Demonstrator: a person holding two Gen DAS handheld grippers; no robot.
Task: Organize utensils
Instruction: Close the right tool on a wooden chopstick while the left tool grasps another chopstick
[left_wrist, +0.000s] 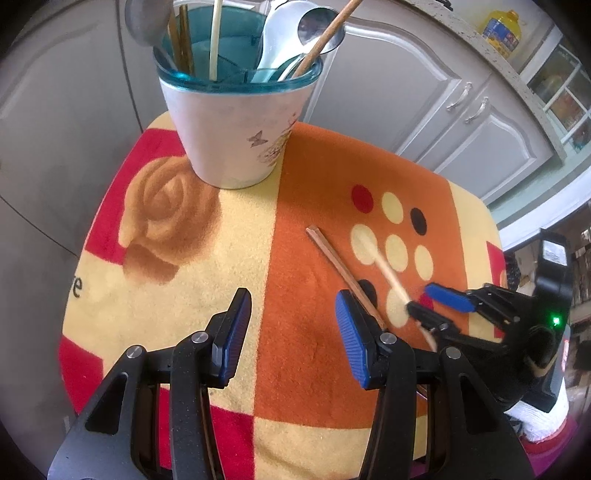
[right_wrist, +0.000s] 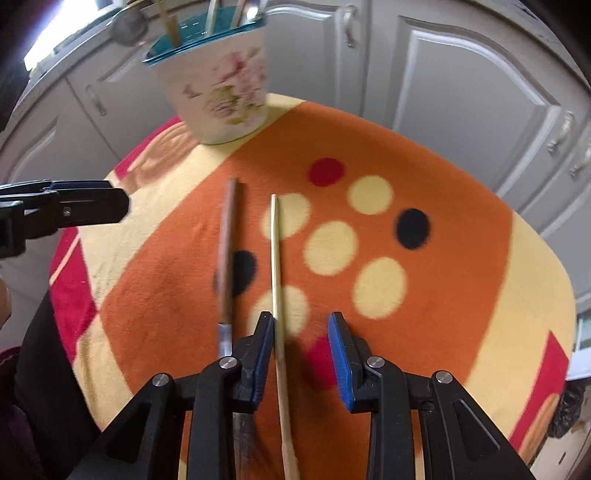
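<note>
Two chopsticks lie on the blanket-covered worktop (right_wrist: 480, 295): the pale bamboo chopstick (right_wrist: 276, 280) runs lengthwise between the wide-open right gripper (right_wrist: 301, 339), the dark brown chopstick (right_wrist: 226, 258) just beside; the left gripper (left_wrist: 291, 325), also wide, holds nothing.

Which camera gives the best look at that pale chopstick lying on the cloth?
The right wrist view: the pale chopstick runs nearly full length, unobstructed. In the left wrist view, the right hand-held gripper hides part of it.
</note>
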